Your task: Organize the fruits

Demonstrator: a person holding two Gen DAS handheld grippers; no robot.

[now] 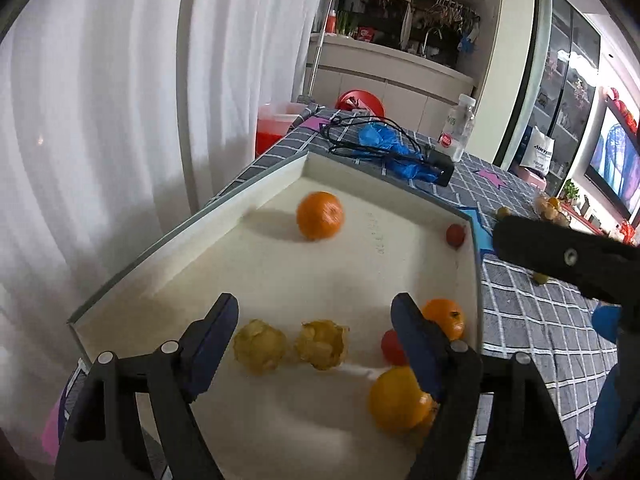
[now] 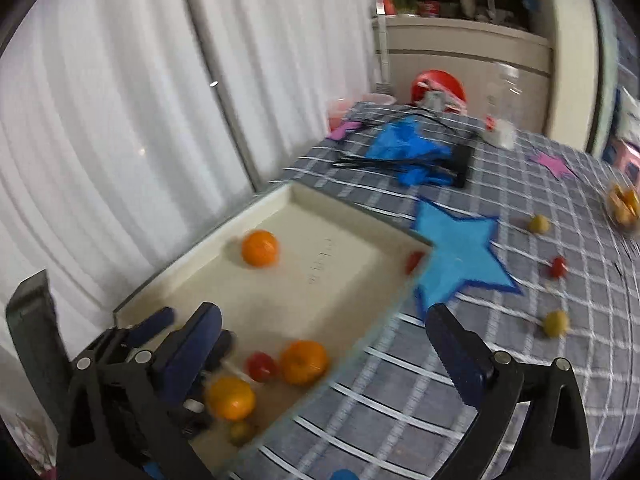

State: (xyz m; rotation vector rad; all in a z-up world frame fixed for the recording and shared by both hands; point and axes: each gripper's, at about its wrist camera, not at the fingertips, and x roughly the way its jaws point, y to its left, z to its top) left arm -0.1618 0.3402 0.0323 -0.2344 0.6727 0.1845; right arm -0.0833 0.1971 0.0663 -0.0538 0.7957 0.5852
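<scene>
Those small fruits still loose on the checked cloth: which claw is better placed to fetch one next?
Probably the right claw: it is open over the cloth, near a yellow fruit. The left claw is over the tray.

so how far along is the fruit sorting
Done: three oranges, two husked fruits and two small red fruits lie in the tray. In hand: nothing; left gripper and right gripper are both open and empty. Left: two yellow-green fruits and a red one on the tablecloth.
</scene>
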